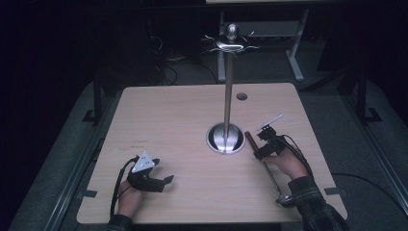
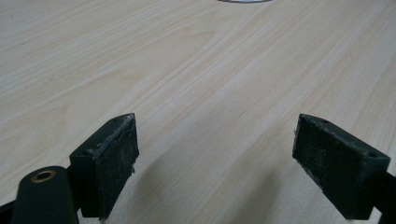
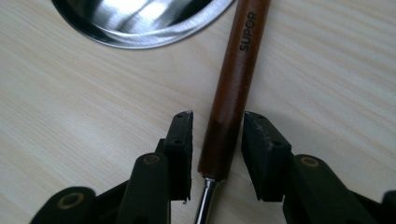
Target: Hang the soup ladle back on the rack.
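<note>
The ladle (image 3: 236, 84) lies flat on the counter (image 1: 183, 125) near its right edge, just beside the round steel base (image 1: 225, 138) of a tall utensil stand (image 1: 229, 82). Its brown wooden handle (image 3: 240, 56), printed with the word SUPOR, points toward the counter's far edge; a thin metal shaft (image 1: 272, 175) runs back from it toward the near right corner, where the bowl end (image 1: 285, 198) sits beside the person's sleeve (image 1: 312, 192).

The right claw (image 3: 217, 135) straddles the lower end of the wooden handle, close to where wood meets metal. Its jaws stand apart with a narrow gap on either side of the wood, so the pads are not pressing on it. I judge this as the grasp step: the claw is lined up on the ladle but has no grip. The next move would call for bringing the jaws together squarely on the round handle, which could roll or slip aside if pinched off-centre, then lifting it toward the hooks at the top of the stand (image 1: 232, 44).

The left claw (image 1: 166, 180) hangs over bare wood near the counter's near left edge, jaws wide apart with nothing between them.
</note>
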Demonstrator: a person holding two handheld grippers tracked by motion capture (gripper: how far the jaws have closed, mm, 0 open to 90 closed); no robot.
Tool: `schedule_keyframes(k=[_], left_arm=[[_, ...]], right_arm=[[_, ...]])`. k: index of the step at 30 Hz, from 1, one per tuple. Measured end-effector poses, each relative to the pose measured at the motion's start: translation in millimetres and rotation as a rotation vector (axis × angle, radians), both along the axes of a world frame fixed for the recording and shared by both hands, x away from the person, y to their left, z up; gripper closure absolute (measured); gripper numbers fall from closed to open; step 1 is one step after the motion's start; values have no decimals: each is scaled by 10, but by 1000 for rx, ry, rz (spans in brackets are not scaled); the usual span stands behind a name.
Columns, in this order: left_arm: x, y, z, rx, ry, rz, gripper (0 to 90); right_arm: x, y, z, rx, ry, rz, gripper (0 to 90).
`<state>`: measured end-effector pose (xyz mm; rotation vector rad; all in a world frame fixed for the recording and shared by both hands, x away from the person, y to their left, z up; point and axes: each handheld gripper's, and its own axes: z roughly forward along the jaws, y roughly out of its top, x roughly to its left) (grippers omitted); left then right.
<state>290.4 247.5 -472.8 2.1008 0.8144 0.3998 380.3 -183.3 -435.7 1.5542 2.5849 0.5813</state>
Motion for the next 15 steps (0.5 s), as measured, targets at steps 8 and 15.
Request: schedule_keyframes(k=[8, 15], left_arm=[[-3, -3, 0, 3, 0, -2, 140], [-8, -5, -2, -4, -3, -2, 140]], right_arm=[[22, 59, -61, -56, 31, -1, 662], [16, 82, -57, -71, 31, -20, 681]])
